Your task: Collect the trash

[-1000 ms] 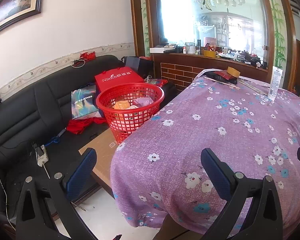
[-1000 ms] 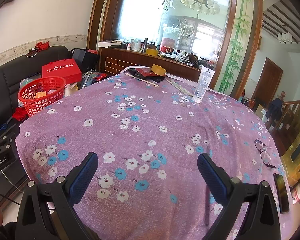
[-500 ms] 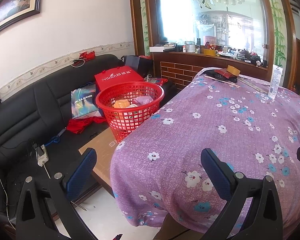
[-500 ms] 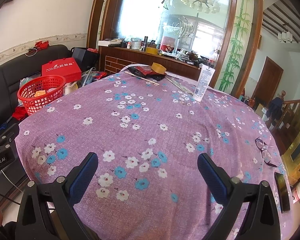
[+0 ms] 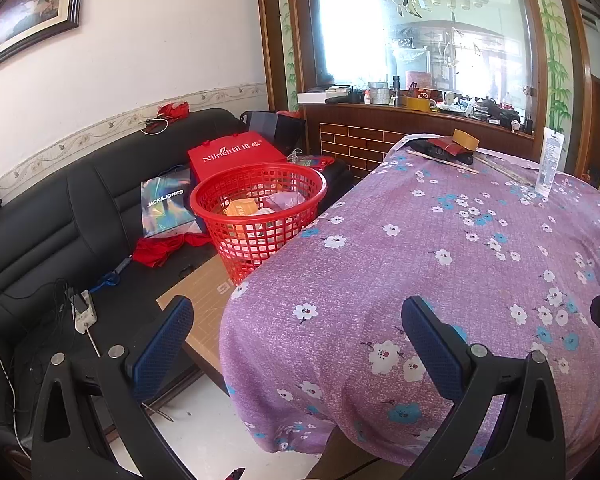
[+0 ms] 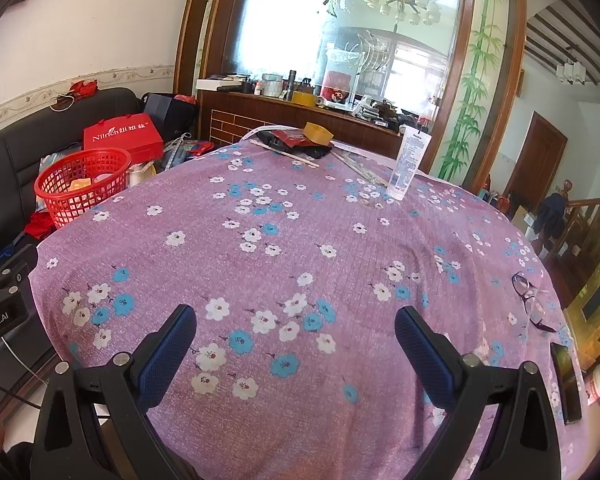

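Observation:
A red mesh basket [image 5: 260,216] holding orange and pale scraps stands on a cardboard-topped low table left of the purple flowered table [image 5: 460,260]; it also shows in the right wrist view [image 6: 82,184]. My left gripper [image 5: 296,340] is open and empty, low at the table's near left edge. My right gripper [image 6: 296,348] is open and empty over the near part of the cloth [image 6: 300,240]. At the table's far end lie a red-black wrapper [image 6: 296,142], a tape roll [image 6: 318,134], thin sticks [image 6: 284,154] and a white tube [image 6: 408,162] standing upright.
A black sofa [image 5: 60,208] with a red box [image 5: 232,158] and a shopping bag [image 5: 164,208] lies left. Glasses [image 6: 528,300] and a phone [image 6: 566,384] rest at the table's right edge. A cluttered wooden counter [image 6: 300,108] stands behind the table.
Both views have shifted only slightly; the basket and far objects sit a touch differently in frame. Both grippers stay open and empty.

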`<state>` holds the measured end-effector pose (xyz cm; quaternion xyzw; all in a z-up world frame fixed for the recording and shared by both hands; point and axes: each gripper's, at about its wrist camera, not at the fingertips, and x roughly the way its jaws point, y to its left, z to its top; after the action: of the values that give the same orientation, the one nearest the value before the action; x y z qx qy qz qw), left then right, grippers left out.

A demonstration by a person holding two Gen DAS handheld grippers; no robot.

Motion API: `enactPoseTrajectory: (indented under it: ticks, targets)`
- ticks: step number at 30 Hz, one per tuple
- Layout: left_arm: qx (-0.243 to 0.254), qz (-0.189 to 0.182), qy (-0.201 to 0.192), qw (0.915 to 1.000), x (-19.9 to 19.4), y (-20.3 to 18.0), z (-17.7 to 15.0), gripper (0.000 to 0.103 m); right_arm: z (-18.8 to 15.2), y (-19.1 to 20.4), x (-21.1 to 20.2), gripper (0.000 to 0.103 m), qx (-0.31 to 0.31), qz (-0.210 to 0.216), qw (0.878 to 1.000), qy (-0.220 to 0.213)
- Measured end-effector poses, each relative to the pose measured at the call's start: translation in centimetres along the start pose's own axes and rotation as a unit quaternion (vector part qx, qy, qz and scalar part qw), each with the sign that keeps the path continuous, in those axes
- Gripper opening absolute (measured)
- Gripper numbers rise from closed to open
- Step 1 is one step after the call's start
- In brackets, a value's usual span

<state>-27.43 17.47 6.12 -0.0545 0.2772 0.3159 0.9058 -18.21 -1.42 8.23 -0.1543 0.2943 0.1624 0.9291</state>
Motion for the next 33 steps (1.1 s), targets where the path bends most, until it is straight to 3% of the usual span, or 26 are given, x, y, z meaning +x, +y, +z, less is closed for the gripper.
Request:
enactPoseTrajectory:
  ticks: [12, 15, 18, 24, 27, 29, 33]
  targets:
    - [0.026, -0.009, 0.002, 0.9996, 0.4, -1.7, 0.4, 0.103, -0.3, -0.9, 0.7, 0.101, 0.011, -0.002, 1.0, 0.006]
    - [0.053, -0.023, -0.002, 0.9984, 0.8, -3.5, 1.4, 0.103, -0.4, -3.2, 1.6, 0.101, 0.039, 0.001, 0.999, 0.019]
    - [0.088, -0.068, 0.031, 0.9933, 2.3, -6.8, 2.9, 0.103, -0.5, -7.1, 3.5, 0.101, 0.084, -0.014, 0.995, 0.045]
    - [0.146, -0.178, 0.111, 0.9669, 5.7, -16.9, 5.0, 0.103, -0.8, -17.1, 8.8, 0.101, 0.178, -0.071, 0.976, 0.104]
    - [0.166, -0.229, 0.174, 0.9433, 7.6, -22.6, 5.0, 0.103, -0.8, -19.9, 11.3, 0.101, 0.183, -0.084, 0.97, 0.139]
    - [0.175, -0.245, 0.194, 0.9337, 8.3, -25.4, 4.4, 0.103, -1.2, -21.2, 12.8, 0.101, 0.186, -0.087, 0.966, 0.156]
    - [0.192, -0.244, 0.213, 0.9264, 9.4, -28.6, 3.4, 0.103, -2.4, -23.0, 14.2, 0.101, 0.223, -0.065, 0.956, 0.178]
